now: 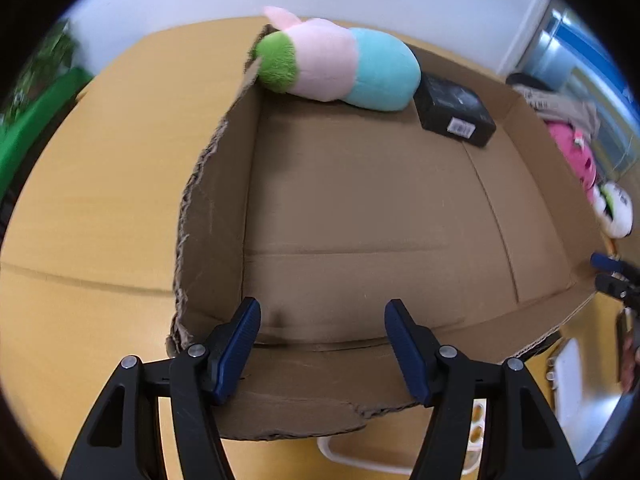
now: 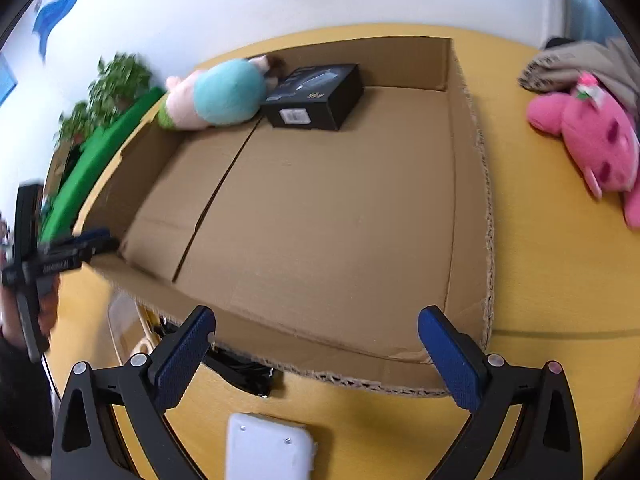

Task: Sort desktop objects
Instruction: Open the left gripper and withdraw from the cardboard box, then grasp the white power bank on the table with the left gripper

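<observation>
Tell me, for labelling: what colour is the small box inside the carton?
Black box, clearest in right wrist view.

The blurred left gripper (image 2: pixel 96 240) lies far left of the right claw; the flat white plastic object (image 2: pixel 269 446) below it is edge-cropped.

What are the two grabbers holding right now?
Nothing. The left gripper and right gripper both stand open and empty above the cardboard box.

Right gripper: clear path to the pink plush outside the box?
Probably yes. The pink plush lies on bare table right of the cardboard box, nothing between it and the open, empty right gripper.
</observation>
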A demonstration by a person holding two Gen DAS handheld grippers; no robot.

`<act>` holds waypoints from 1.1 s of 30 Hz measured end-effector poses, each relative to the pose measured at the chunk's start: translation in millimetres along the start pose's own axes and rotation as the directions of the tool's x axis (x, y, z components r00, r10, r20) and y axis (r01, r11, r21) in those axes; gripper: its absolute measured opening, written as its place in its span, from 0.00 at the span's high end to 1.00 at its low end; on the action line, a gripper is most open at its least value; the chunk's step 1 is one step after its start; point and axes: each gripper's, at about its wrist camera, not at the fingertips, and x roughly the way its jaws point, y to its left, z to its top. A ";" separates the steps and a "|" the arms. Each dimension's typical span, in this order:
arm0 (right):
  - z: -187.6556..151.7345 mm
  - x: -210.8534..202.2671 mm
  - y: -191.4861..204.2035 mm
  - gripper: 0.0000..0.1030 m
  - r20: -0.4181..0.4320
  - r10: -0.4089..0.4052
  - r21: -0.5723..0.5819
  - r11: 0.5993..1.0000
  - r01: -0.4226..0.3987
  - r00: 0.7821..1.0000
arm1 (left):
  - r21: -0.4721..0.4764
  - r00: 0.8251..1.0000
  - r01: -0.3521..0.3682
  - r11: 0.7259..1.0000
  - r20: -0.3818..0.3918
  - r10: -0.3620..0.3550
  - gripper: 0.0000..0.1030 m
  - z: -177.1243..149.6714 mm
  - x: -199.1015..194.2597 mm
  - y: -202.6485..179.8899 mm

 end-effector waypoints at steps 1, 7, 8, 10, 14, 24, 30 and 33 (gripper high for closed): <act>-3.8 -2.7 0.4 0.00 0.016 0.001 0.021 1.000 -0.001 1.000 | 0.005 1.000 -0.004 1.000 0.003 0.004 0.38 -3.9 -2.2 -0.3; -36.9 -20.3 22.2 0.00 0.072 -0.041 0.037 0.999 0.038 0.997 | 0.006 0.990 -0.061 0.998 0.129 0.059 0.38 -22.6 -28.3 4.0; -40.6 -24.6 29.0 0.00 0.089 -0.059 0.032 0.998 0.056 0.994 | -0.004 0.981 -0.064 0.998 0.181 0.064 0.38 -27.8 -40.9 2.4; -47.9 -40.2 49.8 0.00 0.149 -0.133 0.011 0.991 0.132 0.980 | -0.003 0.953 -0.059 0.998 0.298 0.057 0.37 -37.3 -71.5 -5.3; -66.9 -75.9 82.9 0.00 0.308 -0.168 -0.024 0.983 0.185 0.936 | 0.068 0.892 -0.064 0.996 0.451 0.026 0.22 -62.5 -118.0 -40.4; -93.6 -121.1 115.7 0.91 0.502 -0.198 -0.043 0.967 0.252 0.842 | 0.145 0.915 0.008 0.989 0.397 -0.066 0.97 -92.9 -113.9 -100.6; -99.4 -118.3 111.8 0.40 0.484 -0.190 -0.017 0.974 0.227 0.854 | 0.089 0.908 0.027 0.996 0.414 -0.062 0.62 -96.7 -115.2 -93.7; -100.4 -115.6 109.9 0.00 0.486 -0.155 -0.013 0.983 0.184 0.860 | 0.051 0.898 0.016 0.999 0.438 -0.037 0.36 -95.4 -116.7 -80.9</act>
